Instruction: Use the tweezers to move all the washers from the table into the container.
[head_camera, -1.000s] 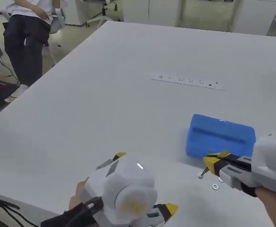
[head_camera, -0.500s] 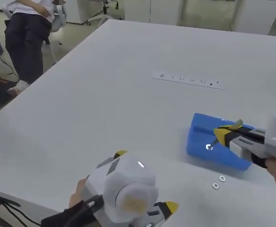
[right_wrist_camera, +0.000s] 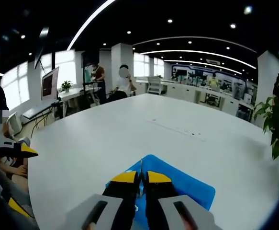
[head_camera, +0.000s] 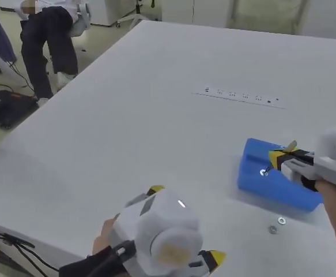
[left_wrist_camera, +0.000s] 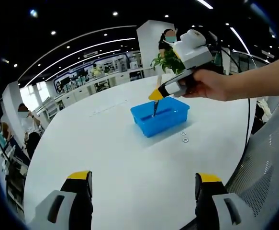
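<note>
Blue container point(head_camera: 283, 190): right gripper point(right_wrist_camera: 140, 178) pinches tweezers point(left_wrist_camera: 154, 108) above it, held washer point(head_camera: 264, 172) poised for drop. Two loose washers point(head_camera: 281, 220) just beside container. Left gripper point(left_wrist_camera: 143, 177) wide, idle.

On the worktop point(head_camera: 127, 127), the container point(head_camera: 271, 193) is set toward the right side, near the front. Two washers point(head_camera: 281, 220) are found lying on the worktop just before the container's front wall, close beside each other and apart from the wall. The tweezers point(head_camera: 268, 168) are carried between the jaws of the right claw point(head_camera: 282, 153), which is reached in from the right above the container, and a washer point(head_camera: 264, 172) is seen at their tip, over the container's inside. Behind the container, a socket strip point(head_camera: 240, 97) is laid flat. The left claw point(head_camera: 184, 223) is held at the near edge, well to the container's left. Beyond the far left corner, a person point(head_camera: 49, 34) is seated.
</note>
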The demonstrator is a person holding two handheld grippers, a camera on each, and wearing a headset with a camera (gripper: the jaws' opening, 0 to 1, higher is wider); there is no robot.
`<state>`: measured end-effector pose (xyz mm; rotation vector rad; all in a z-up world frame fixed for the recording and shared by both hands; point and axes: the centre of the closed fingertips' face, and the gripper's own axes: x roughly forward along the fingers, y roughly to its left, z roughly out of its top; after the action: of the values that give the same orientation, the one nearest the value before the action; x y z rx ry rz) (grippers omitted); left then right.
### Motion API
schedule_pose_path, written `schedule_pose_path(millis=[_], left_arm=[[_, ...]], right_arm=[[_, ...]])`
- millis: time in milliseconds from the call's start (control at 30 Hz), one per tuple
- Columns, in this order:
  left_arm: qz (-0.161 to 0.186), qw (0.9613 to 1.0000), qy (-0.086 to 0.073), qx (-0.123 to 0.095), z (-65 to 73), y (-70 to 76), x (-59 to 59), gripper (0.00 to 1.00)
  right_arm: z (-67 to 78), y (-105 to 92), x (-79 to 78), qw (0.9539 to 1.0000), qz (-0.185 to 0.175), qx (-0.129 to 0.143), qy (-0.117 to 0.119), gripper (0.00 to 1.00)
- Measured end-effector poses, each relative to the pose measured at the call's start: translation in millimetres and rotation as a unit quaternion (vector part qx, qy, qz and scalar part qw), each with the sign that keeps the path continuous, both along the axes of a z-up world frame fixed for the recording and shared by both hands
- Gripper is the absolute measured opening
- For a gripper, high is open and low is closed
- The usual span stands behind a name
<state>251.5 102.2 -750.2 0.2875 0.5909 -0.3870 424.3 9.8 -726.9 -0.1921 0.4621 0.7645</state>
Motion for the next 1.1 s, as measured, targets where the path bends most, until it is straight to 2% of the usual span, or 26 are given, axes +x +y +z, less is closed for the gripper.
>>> schedule_pose_path(millis=[233, 700, 967, 1100], left_arm=[[0.002, 1.0000, 0.004, -0.001, -1.3, 0.3, -0.1, 0.91], [0.008, 0.9999, 0.012, 0.000, -4.0, 2.9, -0.3, 0.90], [0.010, 0.9998, 0.016, 0.000, -5.0, 3.3, -0.7, 0.90], [0.010, 0.9999, 0.014, 0.000, -4.4, 3.4, -0.4, 0.90]], right_arm=[[-16.0, -2.0, 17.9, 0.9998, -0.008, -0.012, 0.010, 0.03], [-37.7, -3.5, 21.5, 0.9992, -0.005, -0.026, 0.029, 0.03], [-36.4, -5.7, 21.4, 0.9990, -0.016, -0.020, 0.037, 0.03], [-30.3, -11.4, 21.0, 0.9990, -0.025, -0.018, 0.032, 0.04]])
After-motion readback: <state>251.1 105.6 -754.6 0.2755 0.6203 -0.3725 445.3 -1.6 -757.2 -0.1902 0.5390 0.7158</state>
